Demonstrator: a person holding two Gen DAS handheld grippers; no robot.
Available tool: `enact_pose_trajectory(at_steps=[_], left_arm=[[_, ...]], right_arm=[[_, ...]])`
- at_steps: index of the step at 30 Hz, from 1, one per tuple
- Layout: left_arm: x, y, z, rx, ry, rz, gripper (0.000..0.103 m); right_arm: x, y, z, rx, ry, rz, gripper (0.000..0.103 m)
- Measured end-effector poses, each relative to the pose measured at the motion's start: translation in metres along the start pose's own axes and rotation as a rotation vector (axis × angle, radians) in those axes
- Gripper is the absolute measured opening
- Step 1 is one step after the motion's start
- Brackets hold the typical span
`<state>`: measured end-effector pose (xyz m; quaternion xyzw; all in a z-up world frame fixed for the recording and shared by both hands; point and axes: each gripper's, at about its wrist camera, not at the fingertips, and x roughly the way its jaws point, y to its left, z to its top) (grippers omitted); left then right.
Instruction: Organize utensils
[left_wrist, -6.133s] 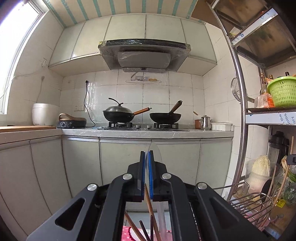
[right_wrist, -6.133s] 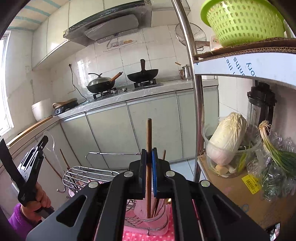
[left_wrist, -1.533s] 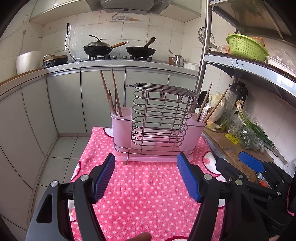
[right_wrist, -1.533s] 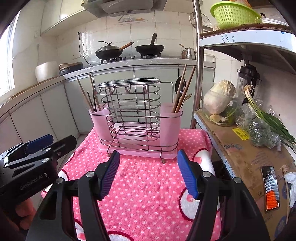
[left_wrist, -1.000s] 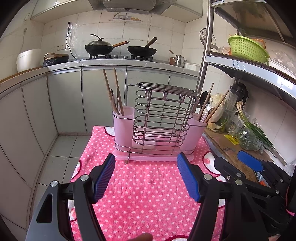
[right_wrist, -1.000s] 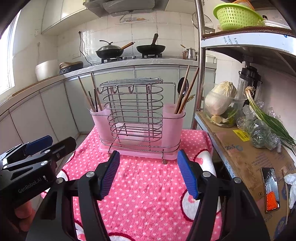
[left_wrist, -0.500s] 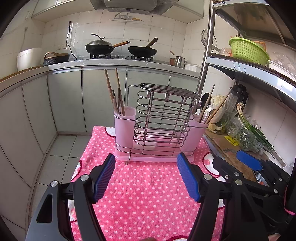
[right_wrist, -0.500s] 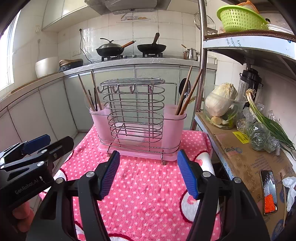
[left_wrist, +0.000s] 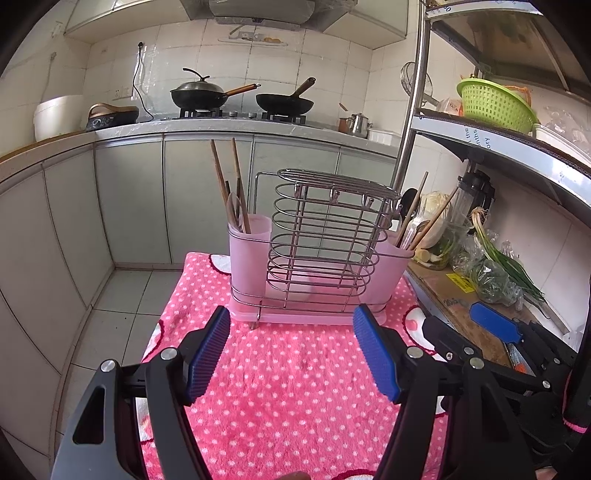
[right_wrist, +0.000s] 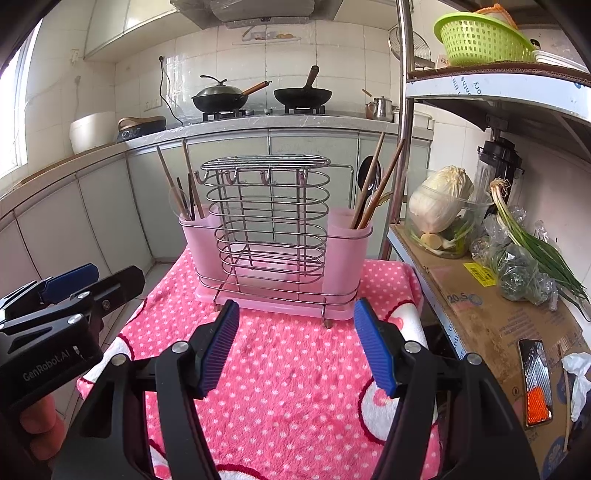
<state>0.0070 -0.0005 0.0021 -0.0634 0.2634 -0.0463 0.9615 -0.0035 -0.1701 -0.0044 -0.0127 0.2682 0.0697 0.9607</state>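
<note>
A wire utensil rack (left_wrist: 321, 236) with two pink cups stands at the far end of a pink dotted towel (left_wrist: 288, 387). The left cup (left_wrist: 248, 251) holds wooden chopsticks (left_wrist: 223, 184) and a clear spoon. The right cup (left_wrist: 391, 266) holds chopsticks and a dark spoon. The rack also shows in the right wrist view (right_wrist: 273, 229). My left gripper (left_wrist: 291, 350) is open and empty above the towel, short of the rack. My right gripper (right_wrist: 295, 343) is open and empty beside it, and it shows at the right in the left wrist view (left_wrist: 491, 328).
A metal shelf post (right_wrist: 404, 122) stands right of the rack. A cardboard-covered shelf (right_wrist: 491, 295) holds a bowl with cabbage (right_wrist: 439, 210), green onions (right_wrist: 532, 243) and a peeler (right_wrist: 535, 380). Kitchen cabinets (left_wrist: 129, 199) and a stove with woks (left_wrist: 199, 94) lie behind.
Six seconds ago both grippers were shut on chopsticks over the cups. Now both are open and empty. Over the last second both drew slightly nearer the rack.
</note>
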Motion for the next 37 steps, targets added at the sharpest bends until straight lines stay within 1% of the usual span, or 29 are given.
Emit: enact_pose_trajectory(at_steps=[28,33,37], left_arm=[[0.000,-0.001,-0.001,0.008,0.000,-0.005,0.068],[0.008,0.001,-0.003,0.019,0.020,-0.006,0.067],[0.019,0.010,-0.003,0.022,0.037,0.005,0.067]], right_arm=[[0.000,0.005,-0.002,-0.020,0.000,-0.009,0.065],[0.004,0.004,-0.002,-0.027,0.006,-0.014,0.065],[0.010,-0.005,-0.002,-0.013,0.010,-0.021,0.065]])
